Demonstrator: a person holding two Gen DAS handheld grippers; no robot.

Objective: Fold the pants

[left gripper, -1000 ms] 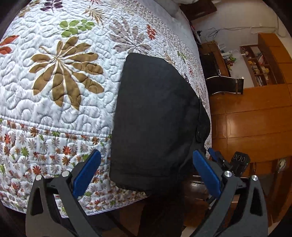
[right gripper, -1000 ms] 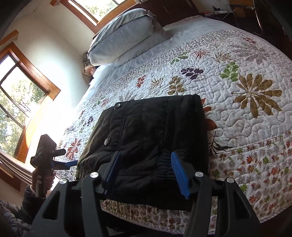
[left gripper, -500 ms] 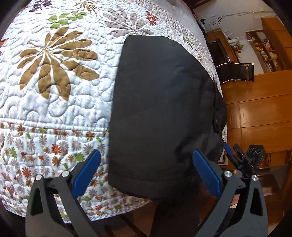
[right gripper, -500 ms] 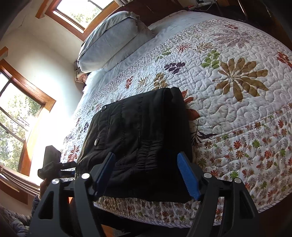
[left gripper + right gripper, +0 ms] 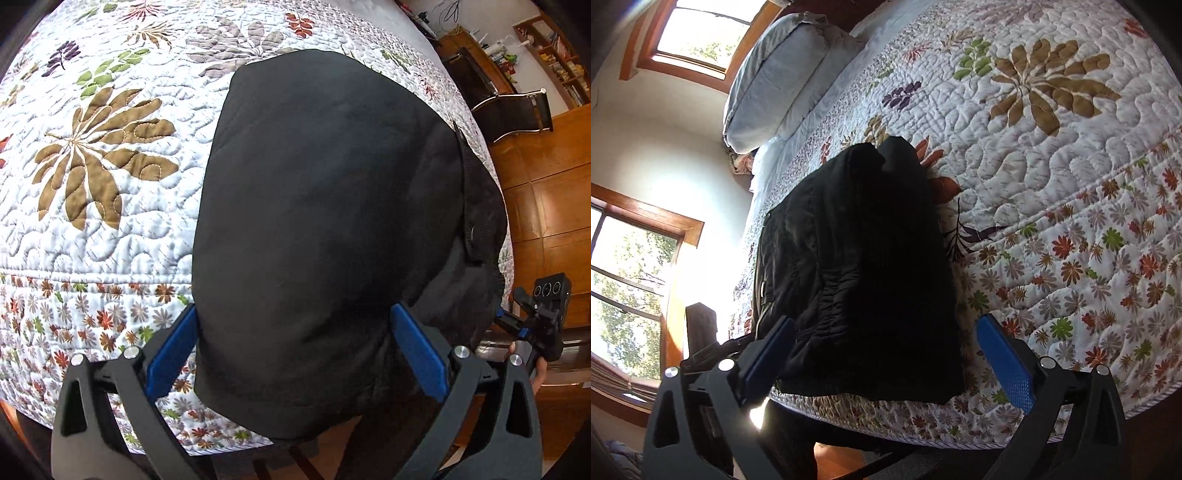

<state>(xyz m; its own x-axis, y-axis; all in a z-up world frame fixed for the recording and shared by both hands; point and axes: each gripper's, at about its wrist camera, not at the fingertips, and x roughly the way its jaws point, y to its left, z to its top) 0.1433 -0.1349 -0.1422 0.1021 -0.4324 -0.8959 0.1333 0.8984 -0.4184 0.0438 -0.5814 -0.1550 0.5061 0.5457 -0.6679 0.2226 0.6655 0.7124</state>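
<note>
1. Black pants (image 5: 325,229) are seen folded into a thick bundle at the bed's edge, on a floral quilt (image 5: 92,206).
2. Left tool (image 5: 295,354) is held spread, its blue pads flanking the bundle without pinching.
3. Right tool (image 5: 886,362) is seen opening wide around the bundle's gathered end, nothing gripped.
4. Grey pillows (image 5: 775,77) are stacked beyond.

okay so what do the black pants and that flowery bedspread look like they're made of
Pants: a soft matte woven cloth, probably cotton or a blend; it folds limply, shows fine puckers at the gathered waistband and barely shines.
Bedspread: a quilted, padded fabric, likely cotton; puffy stitched swirls cover the white ground, and the leaves and flowers look printed or appliquéd, which I cannot tell.
</note>
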